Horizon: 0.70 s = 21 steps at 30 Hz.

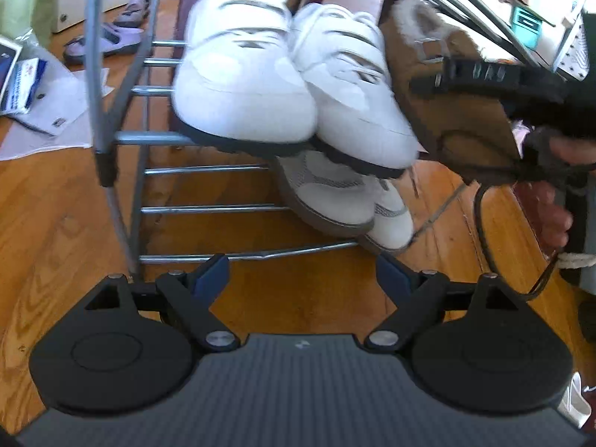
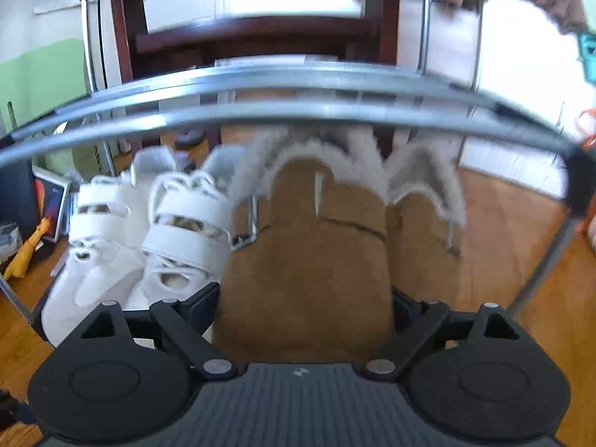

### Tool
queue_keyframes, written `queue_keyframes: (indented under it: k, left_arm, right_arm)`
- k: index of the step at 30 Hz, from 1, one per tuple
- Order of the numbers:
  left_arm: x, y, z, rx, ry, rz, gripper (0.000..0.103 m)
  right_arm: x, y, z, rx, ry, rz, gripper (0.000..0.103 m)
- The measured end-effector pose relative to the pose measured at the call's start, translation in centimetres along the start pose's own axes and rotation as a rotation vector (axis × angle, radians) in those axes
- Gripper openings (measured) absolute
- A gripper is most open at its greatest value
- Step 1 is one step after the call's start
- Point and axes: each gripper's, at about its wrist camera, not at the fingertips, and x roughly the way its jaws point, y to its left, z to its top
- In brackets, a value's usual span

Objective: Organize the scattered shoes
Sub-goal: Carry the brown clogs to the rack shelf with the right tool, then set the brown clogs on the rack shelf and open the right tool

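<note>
Nearest in the left wrist view, the left gripper (image 1: 301,273) hangs with its blue-padded jaws spread wide and nothing between them, above a wooden floor (image 1: 56,223) in front of a metal shoe rack (image 1: 111,138). Two white strapped sneakers (image 1: 246,93) sit side by side on the rack's middle tier, toes hanging over the front rail. Two white and grey mesh sneakers (image 1: 331,193) lie on the lowest tier beneath them. Far left on the floor sit two purple sandals (image 1: 111,37) and some scattered papers (image 1: 56,104). To the right, the right gripper (image 1: 495,78) reaches in over a tan fur-lined slipper (image 1: 447,67), with a hand (image 1: 558,186) behind it.

From the right wrist view, the right claw (image 2: 303,309) stands wide apart on either side of the toe of that tan slipper (image 2: 309,260); whether its pads press on the suede cannot be told. A second matching slipper (image 2: 424,231) stands just beside it to the right, making two. Both rest on the middle tier, right of the white sneakers (image 2: 156,246). Curved rack bars (image 2: 298,111) cross overhead, partly blocking the view of a dark wooden chair (image 2: 253,37) behind.
</note>
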Motion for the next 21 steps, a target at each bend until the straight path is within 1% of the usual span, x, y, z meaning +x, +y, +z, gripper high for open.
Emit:
queue_keyframes:
  k: [1,3,5,8,9,10,11,12,13,14,15,17,19,20,21]
  left_arm:
    - [0.2,-0.4,-0.2,0.003,-0.007,-0.016,0.086]
    - [0.8,-1.6,-0.5,0.009,-0.004,-0.047,0.086]
    - [1.2,-2.6,-0.7,-0.005,-0.005,-0.073,0.086]
    - [1.2,-3.1,-0.8,-0.005,-0.008,-0.078,0.086]
    - [1.1,-3.2,-0.8,-0.004,-0.009,-0.074,0.086]
    - [1.1,-3.1,-0.9,-0.005,-0.006,-0.069,0.086]
    - [1.0,-3.0,-0.9,-0.006,-0.001,-0.064,0.086]
    - [0.9,-2.9,-1.0,-0.007,0.001,-0.059,0.086]
    - [0.8,-2.8,-1.0,-0.008,0.004,-0.052,0.086]
    - [0.7,-2.8,-1.0,-0.008,0.005,-0.045,0.086]
    - [0.7,-2.7,-1.0,-0.008,0.005,-0.042,0.086]
    - [0.6,-2.6,-1.0,-0.011,0.005,-0.033,0.086]
    - [0.5,-2.5,-1.1,-0.013,0.01,-0.028,0.086]
    - [0.4,-2.5,-1.1,-0.015,0.014,-0.026,0.086]
    - [0.3,-2.5,-1.2,-0.014,0.017,-0.025,0.086]
  right_arm:
    - [-0.8,-0.1,0.1,0.007,-0.014,-0.001,0.101]
    - [-2.3,-0.5,0.1,0.027,-0.026,-0.006,0.101]
    - [-4.0,-1.3,-0.1,0.056,-0.033,-0.021,0.101]
    - [-8.5,-3.4,-2.3,0.15,-0.096,-0.003,0.101]
    - [-9.5,-4.1,-3.1,0.176,-0.105,0.018,0.091]
    - [-10.2,-4.6,-3.9,0.199,-0.107,0.043,0.079]
    - [-10.9,-5.2,-4.6,0.222,-0.109,0.068,0.052]
    - [-11.0,-5.8,-5.6,0.264,-0.078,0.113,0.034]
    - [-10.4,-6.3,-6.5,0.317,-0.033,0.177,0.027]
    - [-9.9,-6.4,-7.0,0.342,-0.009,0.212,0.014]
    - [-8.8,-6.3,-7.5,0.357,0.011,0.221,0.007]
    - [-7.1,-6.1,-7.9,0.373,0.013,0.194,0.006]
    - [-5.9,-6.3,-7.8,0.388,-0.029,0.162,0.007]
    - [-5.7,-6.3,-7.8,0.391,-0.034,0.159,0.008]
    - [-5.9,-6.4,-7.7,0.394,-0.018,0.179,0.013]
